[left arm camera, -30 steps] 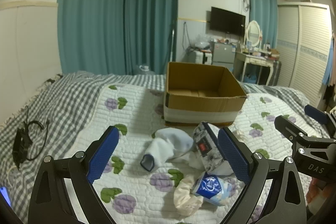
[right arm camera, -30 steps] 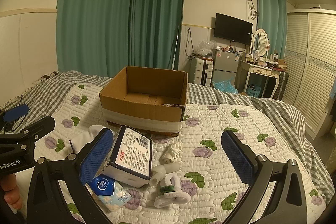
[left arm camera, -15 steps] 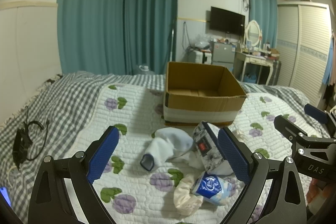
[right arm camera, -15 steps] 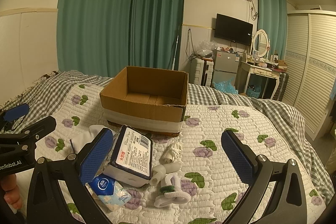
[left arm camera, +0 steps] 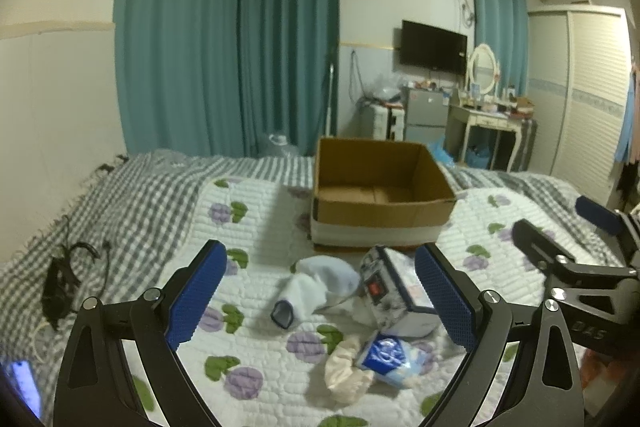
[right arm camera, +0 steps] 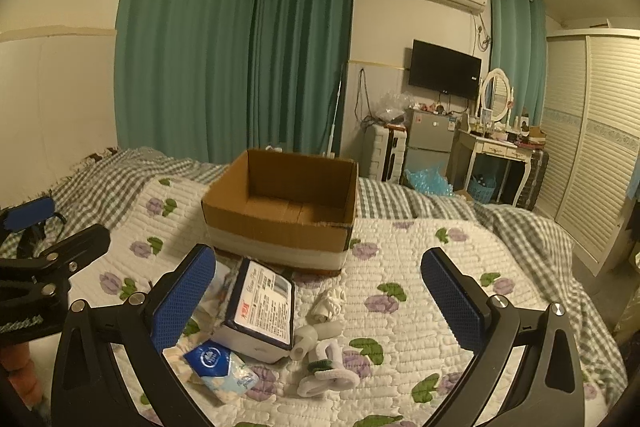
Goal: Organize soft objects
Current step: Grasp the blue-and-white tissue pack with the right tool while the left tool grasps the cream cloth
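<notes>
An open, empty cardboard box stands on the quilted bed. In front of it lies a pile: a large tissue pack, a small blue tissue packet, a light blue sock, a cream sock, and white socks. My left gripper is open and empty above the pile. My right gripper is open and empty above the same pile, to the left gripper's right.
A black cable lies on the checked blanket at the left. A phone shows at the lower left edge. A dresser, small fridge and wardrobe stand beyond the bed.
Both grippers have shifted slightly closer to the box. No object has moved.
</notes>
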The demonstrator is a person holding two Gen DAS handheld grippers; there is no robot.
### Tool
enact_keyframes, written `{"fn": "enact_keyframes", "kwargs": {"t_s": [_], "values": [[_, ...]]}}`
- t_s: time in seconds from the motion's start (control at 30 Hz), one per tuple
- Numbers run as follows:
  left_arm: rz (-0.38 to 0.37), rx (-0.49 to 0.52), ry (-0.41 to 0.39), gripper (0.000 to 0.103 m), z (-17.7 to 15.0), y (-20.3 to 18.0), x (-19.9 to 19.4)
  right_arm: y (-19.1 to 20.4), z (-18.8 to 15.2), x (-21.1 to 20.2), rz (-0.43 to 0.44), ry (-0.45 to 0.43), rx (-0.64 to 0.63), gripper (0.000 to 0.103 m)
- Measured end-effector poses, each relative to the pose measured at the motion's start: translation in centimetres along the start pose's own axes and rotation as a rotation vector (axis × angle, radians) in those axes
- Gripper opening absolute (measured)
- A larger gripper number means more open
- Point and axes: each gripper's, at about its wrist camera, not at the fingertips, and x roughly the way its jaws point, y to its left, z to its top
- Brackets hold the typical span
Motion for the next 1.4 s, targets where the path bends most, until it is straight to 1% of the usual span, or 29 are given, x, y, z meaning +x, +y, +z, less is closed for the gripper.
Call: {"fn": "enact_keyframes", "kwargs": {"t_s": [0.13,0.2,0.27,0.4,0.5,0.57,0.63,0.73,0.8,0.87,0.9,1.0,1.07,1.23,1.33,1.4], "values": [[0.001,0.003,-0.002,0.097,1.5,-0.1,-3.1,0.1,1.1,-1.9,0.026,0.023,0.001,0.103],[0.001,0.009,0.017,0.098,1.7,0.1,-4.0,0.3,0.8,-2.3,0.032,0.048,-0.01,0.103],[-0.001,0.023,0.035,0.097,1.1,0.1,-4.1,0.6,-0.3,-2.0,0.045,0.091,-0.016,0.103],[0.022,0.047,0.136,0.097,-1.8,0.5,-1.8,1.7,-3.4,0.8,0.105,0.222,0.002,0.103],[0.024,0.044,0.242,0.097,-4.6,0.9,1.2,2.9,-5.9,3.9,0.134,0.34,0.001,0.103],[0.036,0.04,0.294,0.097,-6.1,1.3,2.7,3.6,-7.1,5.4,0.133,0.387,-0.016,0.102],[0.044,0.019,0.335,0.097,-7.3,2.0,4.1,4.3,-8.0,6.7,0.138,0.414,-0.039,0.101],[0.047,-0.016,0.376,0.097,-8.1,2.9,5.4,4.9,-8.9,8.6,0.17,0.461,-0.034,0.101],[0.052,-0.022,0.389,0.097,-8.4,3.2,6.1,5.4,-9.7,9.9,0.192,0.502,-0.04,0.098],[0.055,-0.018,0.4,0.097,-8.5,3.3,6.7,6.3,-10.5,10.9,0.213,0.543,-0.063,0.092],[0.057,-0.015,0.408,0.097,-8.7,3.3,7.0,6.7,-11.0,11.4,0.22,0.563,-0.076,0.09],[0.061,-0.002,0.424,0.097,-9.2,3.6,7.9,7.4,-11.9,13.0,0.242,0.607,-0.073,0.083],[0.054,0.002,0.434,0.097,-9.4,3.6,8.3,7.4,-12.2,13.7,0.266,0.626,-0.056,0.071],[0.051,0.01,0.432,0.097,-9.5,3.6,8.3,6.8,-12.1,13.1,0.293,0.627,-0.025,0.064],[0.047,0.001,0.429,0.097,-9.5,3.7,8.4,6.1,-11.5,11.7,0.258,0.612,-0.033,0.063],[0.028,-0.005,0.432,0.097,-9.6,3.6,8.4,5.4,-11.1,10.6,0.236,0.595,-0.028,0.062]]}}
